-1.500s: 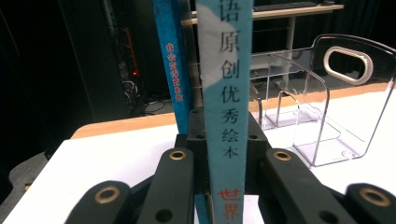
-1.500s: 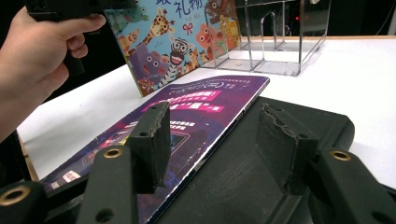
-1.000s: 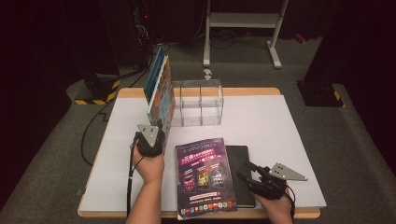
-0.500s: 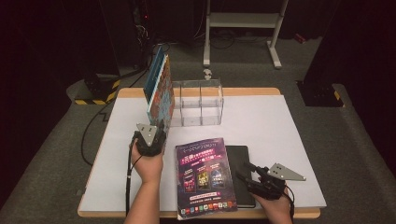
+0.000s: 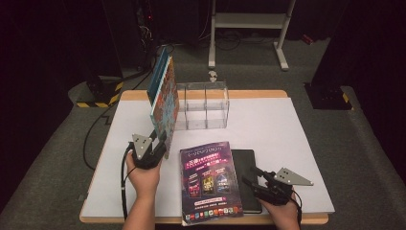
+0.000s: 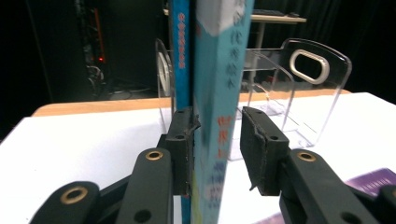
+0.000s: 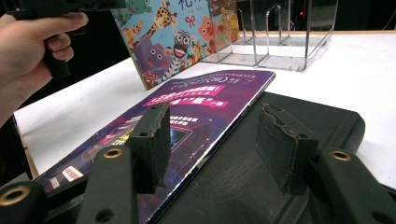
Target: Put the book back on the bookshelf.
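Note:
A picture book stands upright, leaning against a clear acrylic rack, with a blue book behind it. My left gripper straddles the picture book's near edge. Its jaws have just been opening; the right pad stands off the cover, so the book is between them unpressed. My right gripper is open and empty, low over the edge where a purple magazine overlaps a black flat case.
The white tabletop has bare room right of the rack and behind the case. The rack's dividers stand at the far side. The person's left hand shows in the right gripper view. A trolley stands beyond the table.
The left gripper's jaws have parted from the picture book, and that hand has drawn slightly back toward the person. The right gripper, magazine and case have not moved.

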{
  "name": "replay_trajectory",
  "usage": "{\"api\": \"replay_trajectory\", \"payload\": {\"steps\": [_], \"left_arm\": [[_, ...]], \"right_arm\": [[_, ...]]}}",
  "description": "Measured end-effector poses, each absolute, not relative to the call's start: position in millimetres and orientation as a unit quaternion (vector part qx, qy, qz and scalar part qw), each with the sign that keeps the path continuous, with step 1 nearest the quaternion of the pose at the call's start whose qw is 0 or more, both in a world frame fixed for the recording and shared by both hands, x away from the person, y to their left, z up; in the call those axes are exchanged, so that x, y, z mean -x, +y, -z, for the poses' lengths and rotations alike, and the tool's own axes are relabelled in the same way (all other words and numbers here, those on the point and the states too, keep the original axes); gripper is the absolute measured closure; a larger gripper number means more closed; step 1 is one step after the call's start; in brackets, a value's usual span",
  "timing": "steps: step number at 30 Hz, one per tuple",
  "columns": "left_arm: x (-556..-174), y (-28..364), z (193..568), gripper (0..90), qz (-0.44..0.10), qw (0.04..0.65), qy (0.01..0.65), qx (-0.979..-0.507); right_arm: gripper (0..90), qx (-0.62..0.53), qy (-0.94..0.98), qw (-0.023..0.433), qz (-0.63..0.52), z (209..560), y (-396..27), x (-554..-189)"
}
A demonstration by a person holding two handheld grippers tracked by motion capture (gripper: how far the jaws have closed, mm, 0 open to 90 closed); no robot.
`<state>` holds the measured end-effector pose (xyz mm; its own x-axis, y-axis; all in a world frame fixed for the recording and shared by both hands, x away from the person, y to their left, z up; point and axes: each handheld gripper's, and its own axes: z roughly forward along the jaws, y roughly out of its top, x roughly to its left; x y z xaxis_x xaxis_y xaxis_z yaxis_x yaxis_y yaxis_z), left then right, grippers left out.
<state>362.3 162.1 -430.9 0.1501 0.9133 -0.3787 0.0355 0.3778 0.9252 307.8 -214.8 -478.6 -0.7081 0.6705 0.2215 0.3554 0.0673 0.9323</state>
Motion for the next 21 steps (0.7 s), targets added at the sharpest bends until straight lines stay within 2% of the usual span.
{"api": "replay_trajectory", "payload": {"steps": [7, 12, 21], "left_arm": [[-353.3, 163.8, 444.7, 69.6, -0.344, 0.616, 0.555, -0.44], [-352.8, 164.7, 448.1, 79.1, -0.348, 0.611, 0.562, -0.436], [-353.5, 162.4, 447.6, 80.1, -0.357, 0.604, 0.566, -0.433]], "right_arm": [[44.7, -0.358, 0.72, 0.134, -0.579, 480.1, -213.3, -308.1], [44.7, -0.357, 0.722, 0.134, -0.577, 480.7, -212.5, -308.2], [44.7, -0.357, 0.721, 0.134, -0.579, 480.6, -213.1, -308.2]]}}
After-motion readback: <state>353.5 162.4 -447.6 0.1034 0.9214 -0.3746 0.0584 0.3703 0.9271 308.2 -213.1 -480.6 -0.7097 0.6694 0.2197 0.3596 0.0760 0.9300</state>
